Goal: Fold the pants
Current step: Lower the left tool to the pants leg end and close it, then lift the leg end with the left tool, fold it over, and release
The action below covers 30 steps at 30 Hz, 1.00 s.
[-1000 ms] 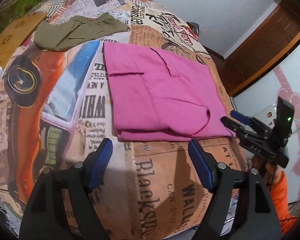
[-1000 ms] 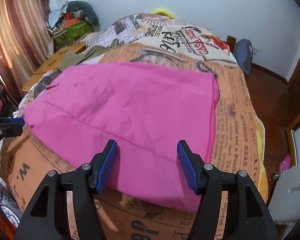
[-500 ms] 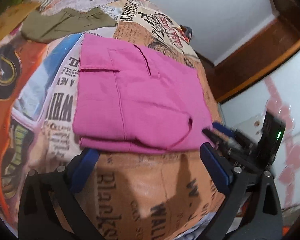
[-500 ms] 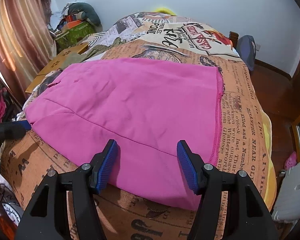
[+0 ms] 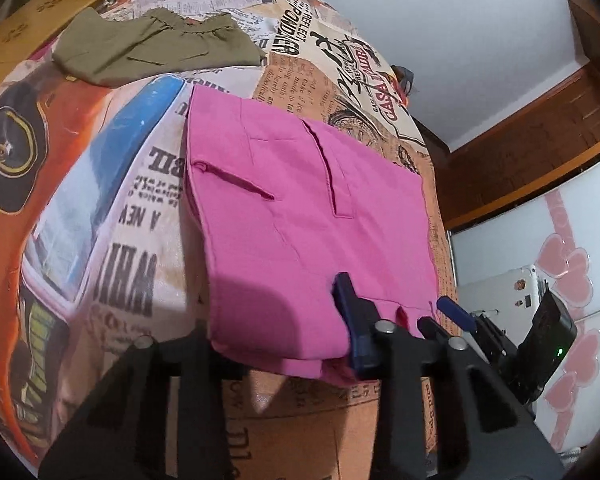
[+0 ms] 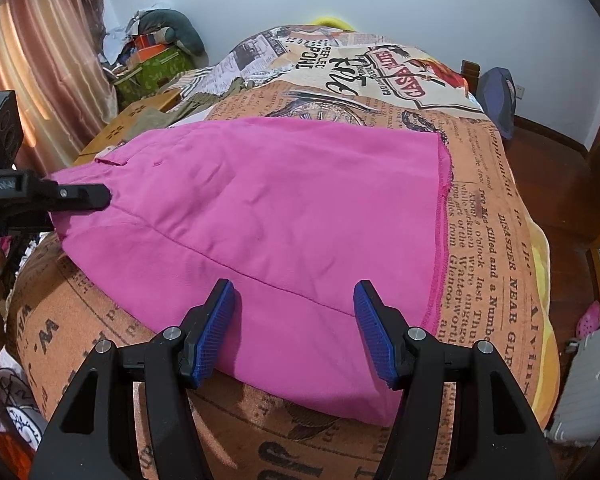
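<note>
Across the middle of both views lie the pink pants (image 5: 300, 232), folded into a flat, roughly square stack on a bedspread (image 5: 112, 216) printed with newspaper headlines and a car. In the left wrist view the waistband edge, a slit pocket and the fly seam sit toward the upper centre, and the stack's near folded edge runs along the lower centre of the frame.

The left gripper (image 5: 284, 336) is at that near edge, its jaws closing with the pink cloth between them. One blue pad stands up over the fabric at lower right of centre; the other finger is covered by the cloth, so whether the pads already press on the fabric is hard to say from here. In the right wrist view the same tool enters from the left edge, its dark tip lying against the left corner of the pants.

The right gripper (image 6: 296, 332) hangs at the bottom centre of its own view, jaws parted wide, the blue ribbed pads apart and poised over the near edge of the pink stack without pinching it. In the left wrist view it shows at the lower right, beside the pants' right corner.

At the upper left of the left wrist view, a second garment, olive green pants (image 5: 156, 48) with an elastic waist, lies well apart from the pink ones.
</note>
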### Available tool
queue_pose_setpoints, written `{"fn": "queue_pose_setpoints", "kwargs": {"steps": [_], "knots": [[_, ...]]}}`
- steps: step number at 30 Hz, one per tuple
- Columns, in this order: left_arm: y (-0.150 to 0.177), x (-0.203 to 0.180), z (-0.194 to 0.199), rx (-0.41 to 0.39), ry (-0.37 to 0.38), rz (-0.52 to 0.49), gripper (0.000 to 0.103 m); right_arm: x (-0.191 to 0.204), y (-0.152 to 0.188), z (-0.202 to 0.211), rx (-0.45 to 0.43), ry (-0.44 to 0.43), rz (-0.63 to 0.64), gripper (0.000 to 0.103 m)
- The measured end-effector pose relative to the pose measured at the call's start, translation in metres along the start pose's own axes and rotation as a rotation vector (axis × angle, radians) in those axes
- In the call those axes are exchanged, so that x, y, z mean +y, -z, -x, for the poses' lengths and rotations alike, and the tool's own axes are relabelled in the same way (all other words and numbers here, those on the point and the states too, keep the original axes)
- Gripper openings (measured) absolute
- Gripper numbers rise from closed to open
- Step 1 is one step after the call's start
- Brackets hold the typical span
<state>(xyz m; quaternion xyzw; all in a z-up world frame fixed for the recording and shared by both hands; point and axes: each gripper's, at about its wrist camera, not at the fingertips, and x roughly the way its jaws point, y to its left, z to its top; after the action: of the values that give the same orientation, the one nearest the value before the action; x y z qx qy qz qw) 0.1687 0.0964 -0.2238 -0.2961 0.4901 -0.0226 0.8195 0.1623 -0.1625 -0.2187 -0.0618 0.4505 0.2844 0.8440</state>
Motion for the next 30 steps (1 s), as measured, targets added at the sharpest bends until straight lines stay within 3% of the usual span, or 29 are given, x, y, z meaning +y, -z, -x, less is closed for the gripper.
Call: {"fn": "queue_pose_setpoints", "kwargs": {"steps": [3, 9, 17, 23, 30], "knots": [[0.002, -0.006, 0.008, -0.041, -0.059, -0.063, 0.022, 0.006, -0.012, 0.008, -0.026, -0.004, 0.016, 0.058], [0.015, -0.012, 0.038, -0.141, -0.167, -0.2, 0.021, 0.042, -0.036, 0.009, -0.054, -0.059, 0.059, 0.058], [0.032, 0.013, 0.074, -0.226, -0.292, -0.258, 0.021, 0.121, -0.037, -0.023, 0.059, -0.146, 0.26, 0.058], [0.033, -0.002, 0.093, -0.294, -0.282, -0.338, 0.021, 0.132, -0.034, -0.03, 0.08, -0.179, 0.265, 0.058], [0.032, -0.056, 0.089, -0.323, -0.22, -0.484, 0.02, 0.126, -0.031, -0.023, 0.063, -0.213, 0.216, 0.058]]}}
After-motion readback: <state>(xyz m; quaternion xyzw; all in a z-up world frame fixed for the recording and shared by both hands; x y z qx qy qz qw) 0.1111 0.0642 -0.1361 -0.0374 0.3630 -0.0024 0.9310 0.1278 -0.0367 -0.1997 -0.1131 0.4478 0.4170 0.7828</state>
